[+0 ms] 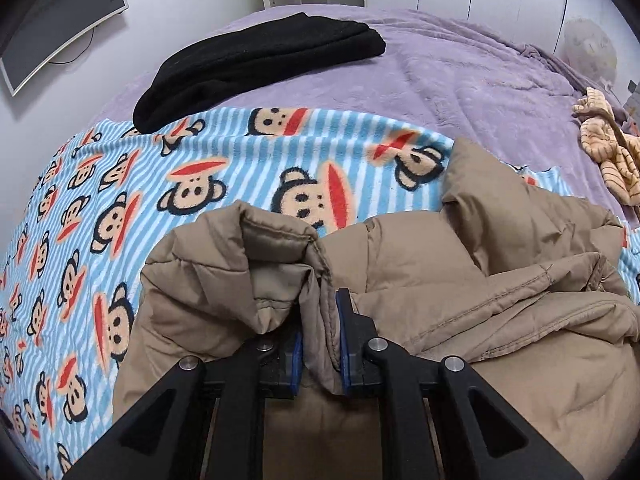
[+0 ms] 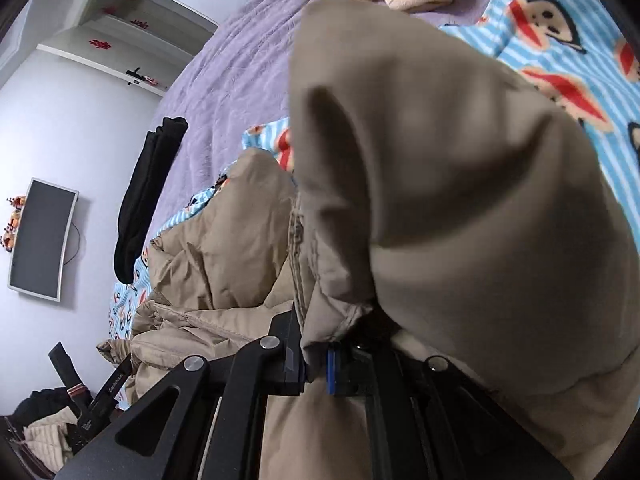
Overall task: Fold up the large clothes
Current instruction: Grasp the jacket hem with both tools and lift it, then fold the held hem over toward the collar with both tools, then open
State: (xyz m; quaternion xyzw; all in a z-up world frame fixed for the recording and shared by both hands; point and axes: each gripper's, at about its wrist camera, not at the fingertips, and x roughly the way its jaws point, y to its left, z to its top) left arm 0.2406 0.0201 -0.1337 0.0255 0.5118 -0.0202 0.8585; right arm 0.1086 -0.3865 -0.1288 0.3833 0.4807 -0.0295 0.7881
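Both grippers are on the garment. The left gripper (image 1: 320, 336) has its fingers (image 1: 345, 344) pinching a gathered fold of the tan puffer jacket (image 1: 460, 264), and the right gripper (image 2: 314, 364) has its fingers (image 2: 331, 368) nipped onto another edge of the same jacket, with a big bulge of padded fabric ballooning right over the lens.

The jacket lies bunched on the monkey-print blanket (image 1: 132, 184), which is spread over the purple bedspread (image 1: 460, 68) of the bed. As for progress, this looks like the early-to-middle stretch: the jacket is crumpled, lobes and creases everywhere, no flat rectangle, no clean fold line to be seen. A folded black garment (image 1: 256, 64) sits neatly at the far edge of the blanket, so at least one piece appears finished. Left to do, by the look of it: spread or straighten this jacket, bring its sides in, then double it over.

The left wrist view gives the layout, with the blanket's spread, the black garment's tidy stack and a striped orange cloth (image 1: 608, 148) off to the side. The right wrist view is half-blocked by jacket, but it alone shows a wall shelf (image 2: 104, 52) and a dark heap of items (image 2: 44, 424) low at the bed's side, too unclear to identify.
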